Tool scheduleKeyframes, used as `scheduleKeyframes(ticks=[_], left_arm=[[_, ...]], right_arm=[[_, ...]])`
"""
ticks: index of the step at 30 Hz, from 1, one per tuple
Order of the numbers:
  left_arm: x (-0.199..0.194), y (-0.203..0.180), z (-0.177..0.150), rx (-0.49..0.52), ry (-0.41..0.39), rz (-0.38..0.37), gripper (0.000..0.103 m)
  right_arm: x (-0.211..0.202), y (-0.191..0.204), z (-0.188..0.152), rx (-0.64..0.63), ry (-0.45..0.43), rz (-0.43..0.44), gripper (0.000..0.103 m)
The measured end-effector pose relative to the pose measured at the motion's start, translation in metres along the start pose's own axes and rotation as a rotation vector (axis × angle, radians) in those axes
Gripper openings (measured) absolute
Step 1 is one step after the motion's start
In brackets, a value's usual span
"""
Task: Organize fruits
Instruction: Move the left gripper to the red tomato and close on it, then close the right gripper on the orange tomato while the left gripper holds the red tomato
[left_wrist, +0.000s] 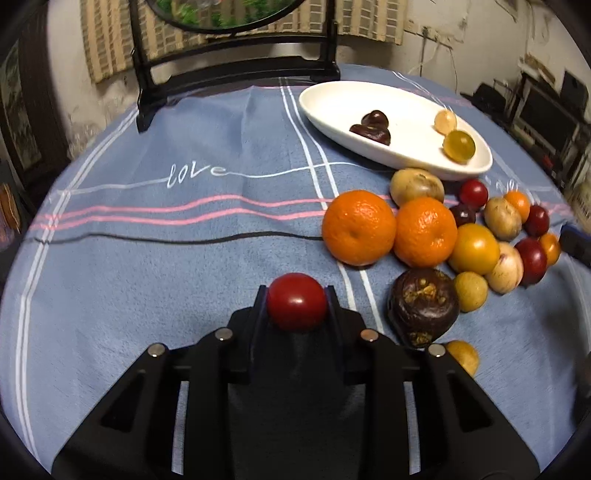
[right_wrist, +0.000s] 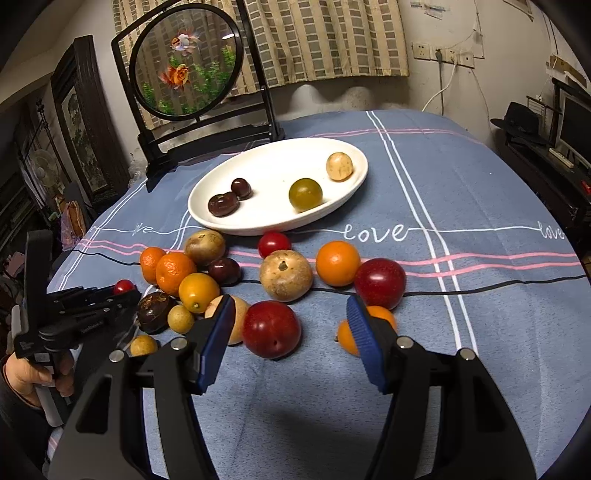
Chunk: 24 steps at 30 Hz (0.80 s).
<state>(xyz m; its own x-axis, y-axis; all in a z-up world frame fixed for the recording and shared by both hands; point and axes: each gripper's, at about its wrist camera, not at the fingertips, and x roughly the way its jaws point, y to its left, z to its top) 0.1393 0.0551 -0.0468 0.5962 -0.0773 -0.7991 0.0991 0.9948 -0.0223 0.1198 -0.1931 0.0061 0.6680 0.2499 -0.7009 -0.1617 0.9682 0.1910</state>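
Left wrist view first: the left gripper (left_wrist: 296, 301) has its jaws clamped on a small red fruit (left_wrist: 296, 301), pads pressing both sides, low over the blue tablecloth (left_wrist: 147, 258). Off to the right lies the loose pile, with two oranges (left_wrist: 358, 227) side by side and a dark brown fruit (left_wrist: 423, 306) nearest the gripper. Beyond them sits the white oval plate (left_wrist: 332, 110), already holding two dark fruits, a pale one and a greenish one. Right wrist view now: the right gripper (right_wrist: 291, 343) hovers with its jaws apart and nothing between the blue pads; a big red plum (right_wrist: 270, 328) lies just ahead of them, untouched. At far left you can see the left gripper again, red fruit peeping from its tip, with the person's hand (right_wrist: 26, 373) on the handle. So the step looks like a pick just made. Next, I'd say: lift clear of the pile, carry to the plate, release gently so it doesn't roll off.
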Motion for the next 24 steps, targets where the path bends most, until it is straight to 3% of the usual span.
scheduleKeyframes(ticks=[8,16,24], left_arm=[[-0.005,-0.003,0.0,0.01,-0.006,-0.024,0.03],[-0.013,0.004,0.001,-0.023,-0.03,-0.077,0.03],[-0.014,0.009,0.001,-0.038,-0.028,-0.112,0.03]], right_arm=[[0.001,-0.004,-0.002,-0.007,0.022,-0.02,0.063],[0.0,-0.021,-0.015,-0.02,0.085,-0.141,0.063],[0.028,-0.02,-0.016,-0.062,0.181,-0.236,0.062]])
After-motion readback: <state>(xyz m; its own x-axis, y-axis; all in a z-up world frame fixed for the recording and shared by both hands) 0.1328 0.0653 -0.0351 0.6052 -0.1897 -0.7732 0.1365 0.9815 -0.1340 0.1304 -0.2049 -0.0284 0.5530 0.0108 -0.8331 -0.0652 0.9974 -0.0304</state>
